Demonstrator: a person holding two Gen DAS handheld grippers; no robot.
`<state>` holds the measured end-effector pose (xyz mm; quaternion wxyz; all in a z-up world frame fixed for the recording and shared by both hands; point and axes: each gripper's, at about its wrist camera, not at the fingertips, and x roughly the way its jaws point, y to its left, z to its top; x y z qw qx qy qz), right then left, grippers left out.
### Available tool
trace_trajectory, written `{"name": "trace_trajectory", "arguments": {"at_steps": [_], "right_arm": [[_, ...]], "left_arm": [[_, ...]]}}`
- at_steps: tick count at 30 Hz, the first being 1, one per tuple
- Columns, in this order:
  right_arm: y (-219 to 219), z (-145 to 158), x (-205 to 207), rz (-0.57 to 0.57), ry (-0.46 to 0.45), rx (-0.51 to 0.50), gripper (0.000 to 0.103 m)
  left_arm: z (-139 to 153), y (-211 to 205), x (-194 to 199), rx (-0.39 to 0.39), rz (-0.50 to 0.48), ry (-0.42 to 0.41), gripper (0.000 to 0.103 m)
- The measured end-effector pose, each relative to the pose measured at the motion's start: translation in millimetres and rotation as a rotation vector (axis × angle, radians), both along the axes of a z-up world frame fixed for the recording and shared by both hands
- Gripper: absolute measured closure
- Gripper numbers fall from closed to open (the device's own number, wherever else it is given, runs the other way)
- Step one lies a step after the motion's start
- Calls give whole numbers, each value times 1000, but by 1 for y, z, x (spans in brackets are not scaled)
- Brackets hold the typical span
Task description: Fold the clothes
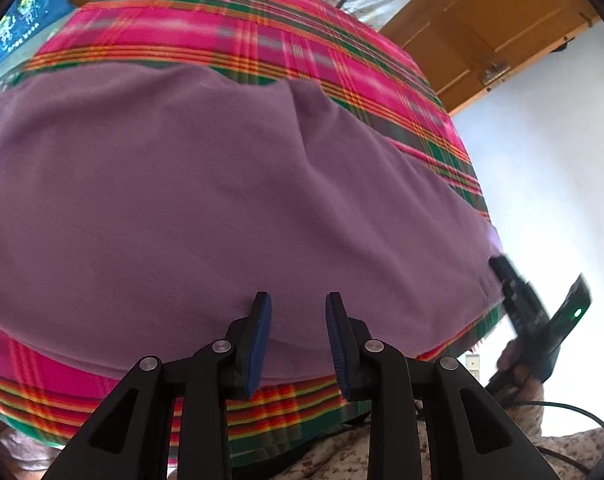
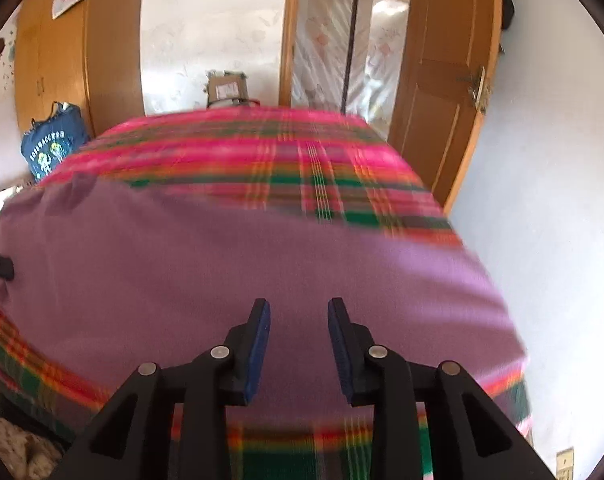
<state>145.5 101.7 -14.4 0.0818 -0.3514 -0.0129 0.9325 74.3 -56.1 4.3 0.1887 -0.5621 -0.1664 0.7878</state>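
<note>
Left wrist view: left gripper tilts down over purple garment, jaws apart.

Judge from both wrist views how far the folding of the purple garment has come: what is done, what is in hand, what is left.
Done: the purple cotton garment lies spread fairly flat on the pink plaid bedcover, one fold ridge showing. In hand: nothing; the left gripper and right gripper both stand open over the cloth, empty. Left: it looks like most of the folding, since the garment is still broad.

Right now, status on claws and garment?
Both claws open, nothing gripped. Purple garment spread flat on plaid cloth. Nothing in the way.
</note>
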Motion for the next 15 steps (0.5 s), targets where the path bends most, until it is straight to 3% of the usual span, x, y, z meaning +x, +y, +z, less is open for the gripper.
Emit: {"name": "trace_trajectory", "arguments": {"at_steps": [2, 6, 10, 15], "right_arm": [[-3, 11, -17, 37, 17, 7, 72], [-12, 23, -68, 175, -37, -18, 72], [-14, 19, -116, 331, -140, -170, 72], [-26, 8, -139, 464, -235, -215, 72]], "left_arm": [[4, -3, -6, 10, 12, 4, 74], [14, 2, -23, 32, 10, 21, 74], [26, 15, -50, 12, -15, 38, 74], [37, 38, -88, -21, -78, 58, 74]]}}
